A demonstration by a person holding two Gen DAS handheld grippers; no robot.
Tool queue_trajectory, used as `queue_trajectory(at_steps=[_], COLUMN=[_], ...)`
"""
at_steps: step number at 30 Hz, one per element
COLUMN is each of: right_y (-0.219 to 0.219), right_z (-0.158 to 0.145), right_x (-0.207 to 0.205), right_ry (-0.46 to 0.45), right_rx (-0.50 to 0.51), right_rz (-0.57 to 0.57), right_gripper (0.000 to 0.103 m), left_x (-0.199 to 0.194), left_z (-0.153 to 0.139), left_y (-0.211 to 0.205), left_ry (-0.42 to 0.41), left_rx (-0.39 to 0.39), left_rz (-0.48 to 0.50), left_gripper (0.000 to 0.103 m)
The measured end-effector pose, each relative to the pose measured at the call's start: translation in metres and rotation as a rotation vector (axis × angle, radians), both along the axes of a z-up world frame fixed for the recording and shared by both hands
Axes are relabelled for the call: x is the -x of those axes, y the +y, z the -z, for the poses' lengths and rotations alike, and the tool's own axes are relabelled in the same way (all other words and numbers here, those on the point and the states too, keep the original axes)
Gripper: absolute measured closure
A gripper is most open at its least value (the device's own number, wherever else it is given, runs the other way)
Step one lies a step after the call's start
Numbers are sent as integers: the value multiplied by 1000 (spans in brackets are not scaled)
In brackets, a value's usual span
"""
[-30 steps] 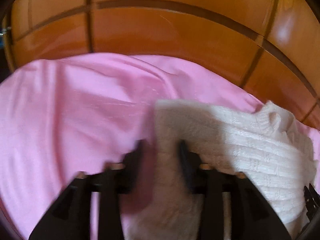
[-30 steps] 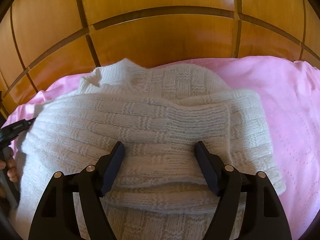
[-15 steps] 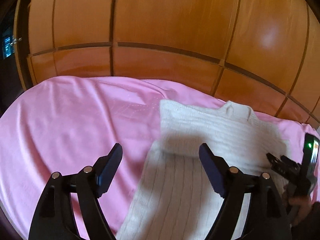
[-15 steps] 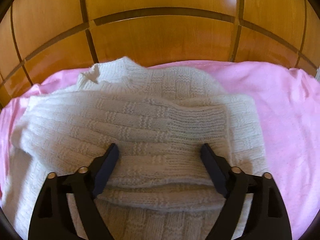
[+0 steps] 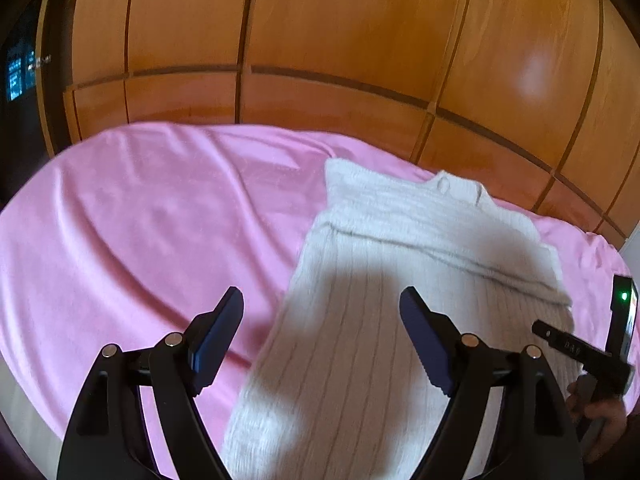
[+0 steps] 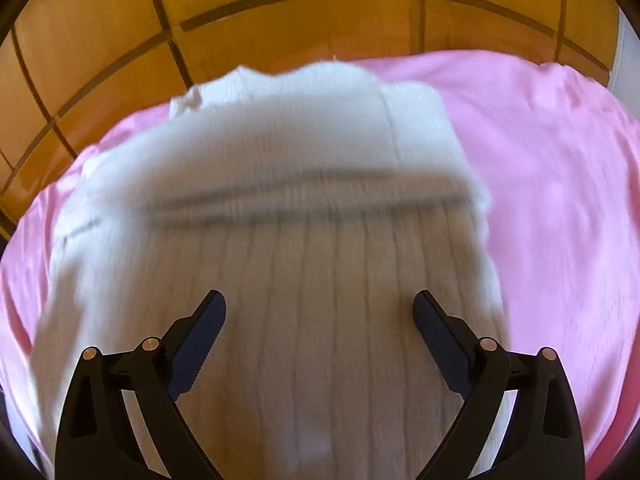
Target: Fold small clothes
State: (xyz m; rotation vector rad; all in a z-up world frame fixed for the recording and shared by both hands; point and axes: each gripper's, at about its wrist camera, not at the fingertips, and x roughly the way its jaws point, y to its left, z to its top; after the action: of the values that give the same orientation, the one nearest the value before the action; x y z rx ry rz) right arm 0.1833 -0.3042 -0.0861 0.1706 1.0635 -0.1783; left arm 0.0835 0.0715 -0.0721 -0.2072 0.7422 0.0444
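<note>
A white knit sweater [image 5: 400, 248] lies on a pink blanket [image 5: 152, 220], its sleeves folded across the chest and its ribbed body running toward me. My left gripper [image 5: 320, 300] is open and empty, above the sweater's left edge. The sweater also fills the right wrist view [image 6: 300, 208], blurred by motion. My right gripper [image 6: 320, 304] is open and empty above the ribbed body. The right gripper's tool and hand show at the right edge of the left wrist view [image 5: 576, 348].
The pink blanket [image 6: 560, 168] covers a bed. Wooden wardrobe panels [image 5: 340, 40] stand right behind it. A dark doorway [image 5: 24, 80] is at far left. Bare blanket lies to the left of the sweater.
My left gripper has let go of the sweater's left sleeve, opened and drawn back and up. My right gripper has also pulled back toward the sweater's lower body.
</note>
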Motion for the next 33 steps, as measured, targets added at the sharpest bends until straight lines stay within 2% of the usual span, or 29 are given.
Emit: queue_trajectory(at_steps=[8,14,15,19,20,22,23,25,26,27,28,29,30,33], right_y=[-2,-33,-40,-60,-62,-61,-58,-49,-42,-36,-27,-22,-17,-10], right_z=[-10,-31,-32,-31,-29,-27,-26,-24,-23,-22,-21,-21,-23,-40], right_x=[45,86,92,122,132,146,155,165,169,171,174,176,177,175], right_ry=[-8,-30,-28,10,27,57,76,106,125,141,168,184,192,149], right_rx=[-1,-5,-20,-123,-151,-185,-203,-222,-233,-239,-242,-235,-230,-242], right_rz=[-51,19,31,44,35,18,0,-39,-67,-94,-143,-176,-204,-254], right_gripper=[9,9,9,11,14,29,33,51,54,62,74,81,94,96], left_x=[18,42,48,67,72,81,85,89,90,91,92,92,92,91], left_z=[27,53,58,73,74,75,75,77,78,78,78,77,73,56], left_y=[16,38,42,51,52,51,52,53,52,52,50,49,46,48], left_ry=[79,151,164,215,214,208,210,215,218,223,231,238,230,188], left_rx=[6,29,40,106,111,120,130,147,150,157,173,181,168,218], left_rz=[-19,8,24,112,128,175,192,213,220,236,260,282,299,337], left_gripper=[23,24,26,41,48,56,56,57,60,67,86,96,97,97])
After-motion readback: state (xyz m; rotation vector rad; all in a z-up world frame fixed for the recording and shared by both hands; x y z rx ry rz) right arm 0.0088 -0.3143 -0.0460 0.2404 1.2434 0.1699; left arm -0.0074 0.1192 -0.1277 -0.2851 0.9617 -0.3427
